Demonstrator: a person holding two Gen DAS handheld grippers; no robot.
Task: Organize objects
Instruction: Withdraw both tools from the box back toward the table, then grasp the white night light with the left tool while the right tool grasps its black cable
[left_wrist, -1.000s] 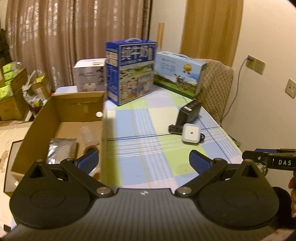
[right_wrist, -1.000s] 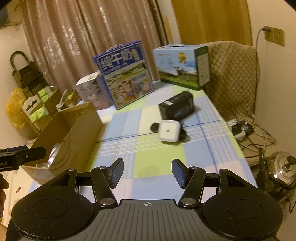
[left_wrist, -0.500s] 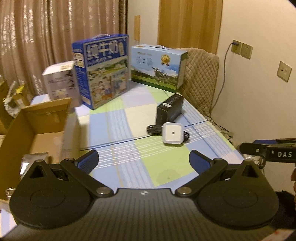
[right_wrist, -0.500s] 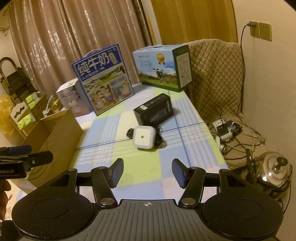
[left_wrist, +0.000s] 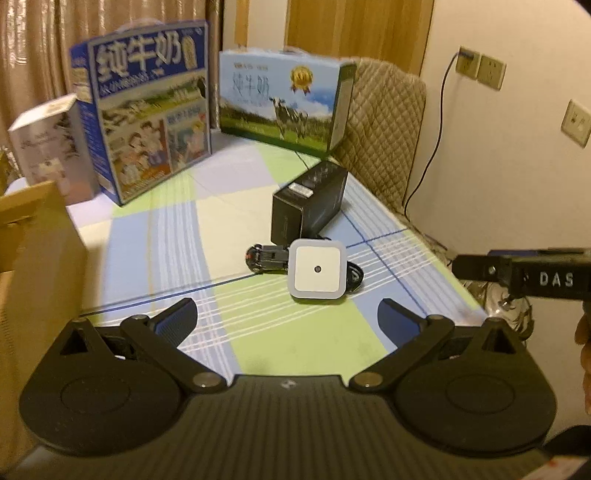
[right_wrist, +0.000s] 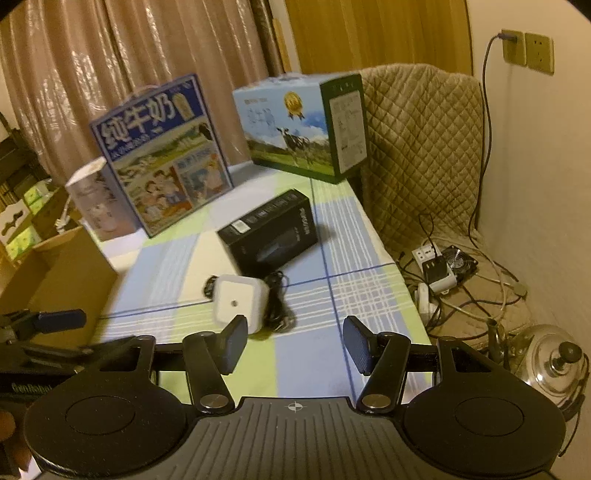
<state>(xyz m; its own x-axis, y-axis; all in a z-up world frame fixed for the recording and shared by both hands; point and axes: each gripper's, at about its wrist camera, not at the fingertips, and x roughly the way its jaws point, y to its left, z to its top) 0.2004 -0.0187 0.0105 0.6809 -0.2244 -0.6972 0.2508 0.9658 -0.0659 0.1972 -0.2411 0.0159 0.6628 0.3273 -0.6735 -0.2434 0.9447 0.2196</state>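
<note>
A white square plug-in device (left_wrist: 317, 270) (right_wrist: 240, 302) lies on the checked tablecloth, resting on a coiled black cable (left_wrist: 266, 257) (right_wrist: 277, 303). Just behind it sits a black box (left_wrist: 309, 207) (right_wrist: 271, 232). My left gripper (left_wrist: 287, 318) hovers open a short way in front of the white device, nothing between its fingers. My right gripper (right_wrist: 295, 344) is open too, empty, with its left pad (right_wrist: 236, 341) close to the device's near edge. An open cardboard box (left_wrist: 33, 258) (right_wrist: 62, 273) stands at the table's left edge.
Two blue milk cartons (left_wrist: 147, 110) (left_wrist: 284, 99) and a white box (left_wrist: 48, 144) stand along the table's far side. A quilted chair cover (right_wrist: 421, 147) is at the right. On the floor right of the table lie a power strip (right_wrist: 436, 266), cables and a metal kettle (right_wrist: 554, 362).
Both grippers have moved forward and down toward the white device and black box, which now look larger and nearer. The left view swung right, away from the cardboard box. Jaw openings are unchanged.
</note>
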